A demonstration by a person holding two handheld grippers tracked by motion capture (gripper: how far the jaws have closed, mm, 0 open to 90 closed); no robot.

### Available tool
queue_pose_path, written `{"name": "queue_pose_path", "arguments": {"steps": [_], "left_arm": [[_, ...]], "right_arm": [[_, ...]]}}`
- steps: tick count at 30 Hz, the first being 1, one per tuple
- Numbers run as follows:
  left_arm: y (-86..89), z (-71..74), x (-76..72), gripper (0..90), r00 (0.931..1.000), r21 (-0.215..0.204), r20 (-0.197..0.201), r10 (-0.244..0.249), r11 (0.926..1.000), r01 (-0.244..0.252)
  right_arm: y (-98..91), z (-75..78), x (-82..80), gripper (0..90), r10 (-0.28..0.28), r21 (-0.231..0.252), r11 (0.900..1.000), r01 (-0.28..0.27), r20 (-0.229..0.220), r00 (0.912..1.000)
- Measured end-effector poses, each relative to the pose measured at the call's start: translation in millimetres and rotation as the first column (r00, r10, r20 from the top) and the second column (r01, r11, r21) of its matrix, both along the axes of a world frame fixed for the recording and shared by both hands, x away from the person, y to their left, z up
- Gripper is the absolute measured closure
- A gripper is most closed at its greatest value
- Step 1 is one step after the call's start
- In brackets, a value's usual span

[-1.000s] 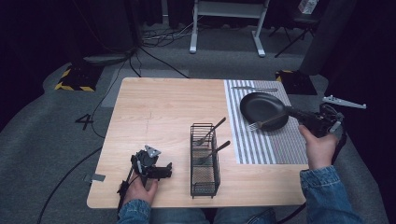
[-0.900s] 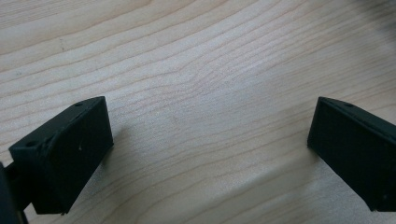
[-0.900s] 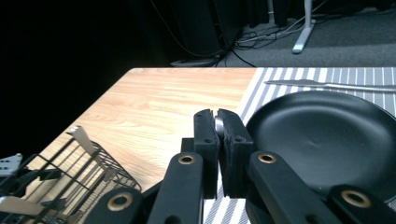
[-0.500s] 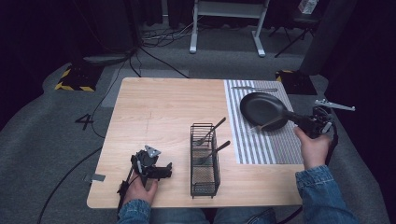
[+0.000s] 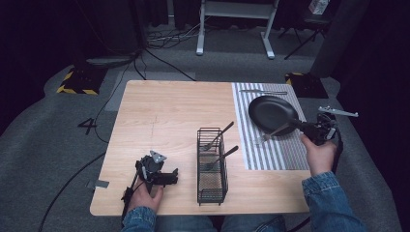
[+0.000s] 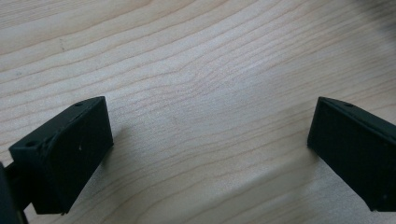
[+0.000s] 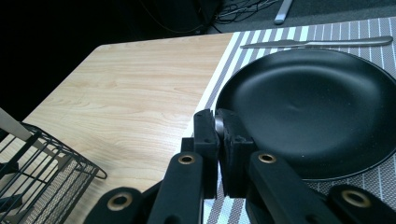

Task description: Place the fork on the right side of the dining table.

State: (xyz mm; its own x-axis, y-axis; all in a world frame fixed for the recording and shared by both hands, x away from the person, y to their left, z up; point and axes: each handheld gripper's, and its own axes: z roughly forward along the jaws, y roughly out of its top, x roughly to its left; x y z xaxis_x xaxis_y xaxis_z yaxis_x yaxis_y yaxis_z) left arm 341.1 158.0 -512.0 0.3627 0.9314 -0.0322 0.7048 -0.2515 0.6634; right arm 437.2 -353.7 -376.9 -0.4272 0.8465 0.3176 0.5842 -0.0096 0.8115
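Two jaws of the right gripper (image 7: 220, 122) clench a fork (image 5: 271, 133) whose tines lie on the striped mat (image 5: 270, 154) beside the black plate (image 5: 270, 113); the left gripper (image 5: 162, 178) rests released on the surface (image 5: 169, 116).

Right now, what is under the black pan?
The black pan sits on a striped placemat. A fork lies by its near rim, a knife behind it. Whatever the mat carries directly beneath the pan is covered.

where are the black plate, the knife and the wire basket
black plate (image 7: 308, 107), right gripper view, middle of its dish
knife (image 7: 322, 43), right gripper view, middle of its blade and handle
wire basket (image 5: 212, 166), high view, its long side wall
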Motion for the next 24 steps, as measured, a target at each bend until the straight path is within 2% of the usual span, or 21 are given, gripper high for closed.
{"name": "queue_pose_path", "arguments": {"steps": [16,24], "left_arm": [[0.0,0.0,0.0,0.1,1.0000,0.000,0.000,0.000,1.0000,0.000],[0.1,0.1,0.1,0.1,1.0000,0.001,0.000,-0.002,1.0000,0.002]], "right_arm": [[3.9,-7.1,2.1,86.0,0.002,-0.010,0.9999,-0.002,-0.021,0.9998],[1.2,-9.3,11.2,79.6,-0.037,-0.058,0.9977,0.035,-0.042,0.9984]]}}
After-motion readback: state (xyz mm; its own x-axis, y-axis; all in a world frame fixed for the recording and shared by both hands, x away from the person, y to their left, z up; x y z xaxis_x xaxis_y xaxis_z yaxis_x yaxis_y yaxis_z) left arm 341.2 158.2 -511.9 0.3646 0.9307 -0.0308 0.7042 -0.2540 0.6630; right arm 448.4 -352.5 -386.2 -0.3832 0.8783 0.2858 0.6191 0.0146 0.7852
